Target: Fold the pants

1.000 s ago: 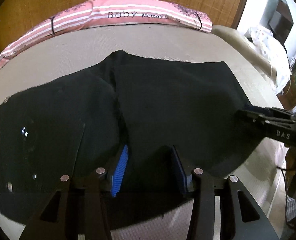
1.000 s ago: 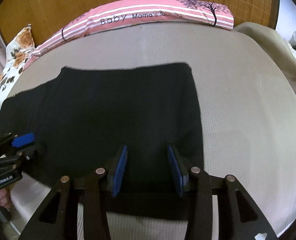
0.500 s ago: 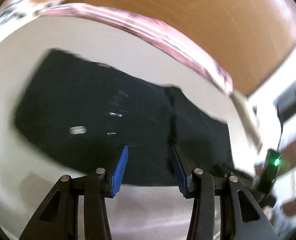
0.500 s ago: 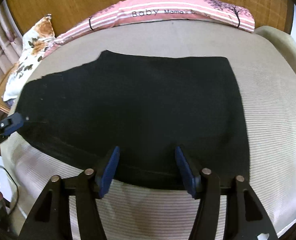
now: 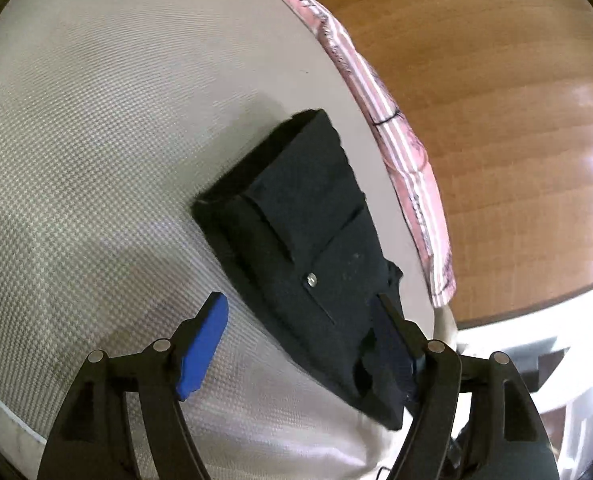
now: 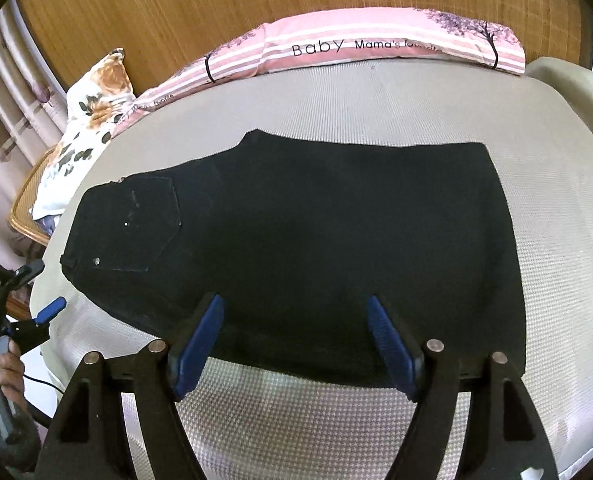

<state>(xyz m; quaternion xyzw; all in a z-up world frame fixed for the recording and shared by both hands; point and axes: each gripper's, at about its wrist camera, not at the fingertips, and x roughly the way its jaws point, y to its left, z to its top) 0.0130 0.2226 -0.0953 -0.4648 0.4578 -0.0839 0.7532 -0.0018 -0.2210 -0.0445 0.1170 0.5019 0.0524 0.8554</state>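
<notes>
The black pants [image 6: 316,240] lie flat on the bed, folded lengthwise, with the back pocket and waist at the left. My right gripper [image 6: 294,340] hovers over their near edge; its jaws are opening and the pads press on nothing. My left gripper [image 6: 40,290] is off the bed's left side by the waist, held by a hand [image 6: 4,364]. In the left wrist view the pants [image 5: 312,240] run away from the waist end. There my left gripper [image 5: 296,344] is rolled and its jaws are opening. The waist corner lies under its right finger, ungripped.
The beige mattress [image 6: 556,160] extends well beyond the pants on the right and in front. A pink striped bolster [image 6: 376,44] lies along the woven headboard [image 6: 216,0]. A floral pillow [image 6: 92,120] rests on a wicker seat [image 6: 24,208] at the left.
Both pairs of jaws have widened off the fabric. The left gripper swung left to the waist end and rolled over. The right gripper backed away a little from the pants' near edge.
</notes>
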